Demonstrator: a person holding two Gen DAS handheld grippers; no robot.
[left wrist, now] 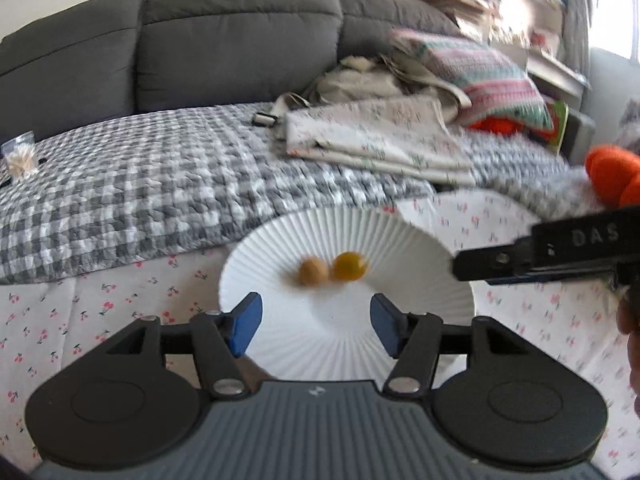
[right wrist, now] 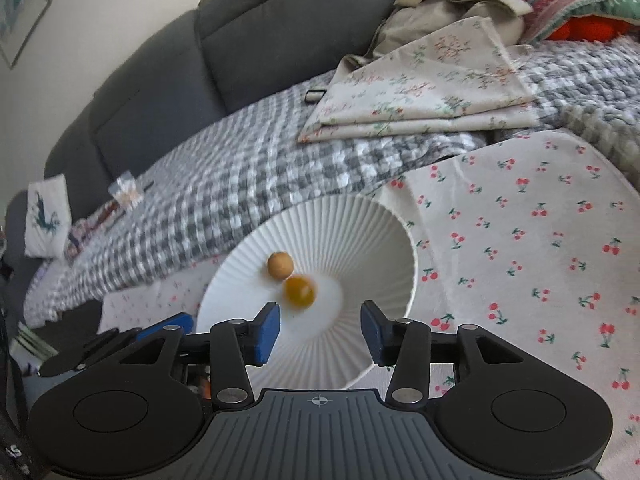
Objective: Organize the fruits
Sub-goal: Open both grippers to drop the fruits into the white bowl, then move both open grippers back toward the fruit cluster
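Seemingly round, axis blurred, two fruits (right wrist: 291, 277) touch on the plate (right wrist: 360, 232); both grippers (left wrist: 316, 326) (right wrist: 320, 330) spread, empty.

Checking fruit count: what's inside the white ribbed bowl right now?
Two small round fruits lie in the white ribbed bowl, close together or touching: a tan fruit and a darker yellow-orange fruit. Both grippers' open fingers cover the bowl's near part, so anything there is hidden.

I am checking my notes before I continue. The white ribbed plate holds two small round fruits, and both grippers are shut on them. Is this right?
Not quite. The white ribbed plate does hold two small round fruits, but the left gripper and right gripper are open and empty, as both wrist views show.
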